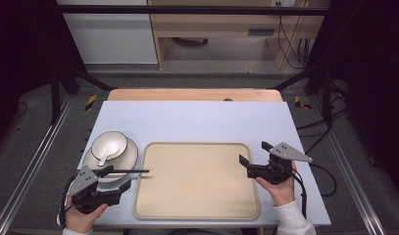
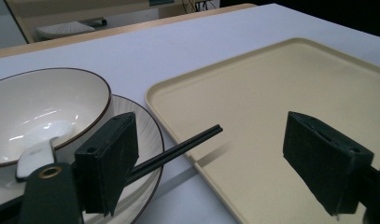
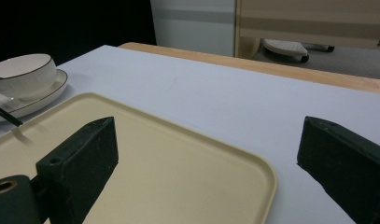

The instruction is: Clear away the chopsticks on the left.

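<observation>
My left hand-held gripper (image 1: 119, 179) and right hand-held gripper (image 1: 253, 157) both gape empty beside the tray (image 1: 197, 210), while black chopsticks (image 1: 131, 171) rest across the plate (image 1: 130, 155) on the desk (image 1: 197, 120), overhanging for easy grasping.

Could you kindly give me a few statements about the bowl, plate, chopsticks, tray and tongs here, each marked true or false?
1. The bowl sits on the plate. True.
2. A white spoon lies inside the bowl. True.
3. The tray carries the bowl and plate. False: the tray is bare, and the plate stands on the table to the tray's left.
4. The left tongs are shut on the chopsticks. False: their jaws stand wide open, and the chopsticks rest on the plate's rim, tips reaching over the tray's edge.
5. The right tongs are open and hold nothing. True.
</observation>
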`<state>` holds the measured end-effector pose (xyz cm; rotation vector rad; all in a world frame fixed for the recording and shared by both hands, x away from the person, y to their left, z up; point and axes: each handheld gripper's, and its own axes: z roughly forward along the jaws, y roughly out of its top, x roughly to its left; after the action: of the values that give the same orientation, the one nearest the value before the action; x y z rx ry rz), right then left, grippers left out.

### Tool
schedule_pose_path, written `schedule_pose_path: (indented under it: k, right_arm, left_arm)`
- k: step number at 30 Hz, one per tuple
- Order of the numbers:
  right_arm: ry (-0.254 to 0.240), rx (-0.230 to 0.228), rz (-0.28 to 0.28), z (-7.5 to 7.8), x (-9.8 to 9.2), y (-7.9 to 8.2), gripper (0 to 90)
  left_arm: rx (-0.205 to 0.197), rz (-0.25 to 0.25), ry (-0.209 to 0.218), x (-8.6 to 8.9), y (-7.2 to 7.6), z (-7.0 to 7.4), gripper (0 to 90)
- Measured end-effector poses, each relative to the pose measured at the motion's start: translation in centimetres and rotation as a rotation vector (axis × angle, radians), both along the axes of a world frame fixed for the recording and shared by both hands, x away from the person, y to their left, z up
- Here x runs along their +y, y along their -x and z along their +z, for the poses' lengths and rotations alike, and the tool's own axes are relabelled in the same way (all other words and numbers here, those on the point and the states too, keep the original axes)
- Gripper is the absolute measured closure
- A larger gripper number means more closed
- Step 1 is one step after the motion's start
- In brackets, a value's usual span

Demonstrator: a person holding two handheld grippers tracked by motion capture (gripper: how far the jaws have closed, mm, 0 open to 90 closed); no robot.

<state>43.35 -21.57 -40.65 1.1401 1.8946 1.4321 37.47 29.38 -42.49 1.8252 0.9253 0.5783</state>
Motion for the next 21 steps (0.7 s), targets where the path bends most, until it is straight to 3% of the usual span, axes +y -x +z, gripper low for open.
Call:
schedule_pose_path:
  k: [8, 21]
  right_arm:
    - [0.001, 0.004, 0.000, 0.0, 0.0, 0.0, 5.4]
    - [0.001, 0.010, 0.004, -0.1, 0.2, -0.1, 5.4]
  left_arm:
    - [0.032, 0.017, -0.007, 1.3, 0.6, -0.9, 18.2]
    - [0.056, 0.047, -0.067, 2.4, 0.2, -1.8, 19.4]
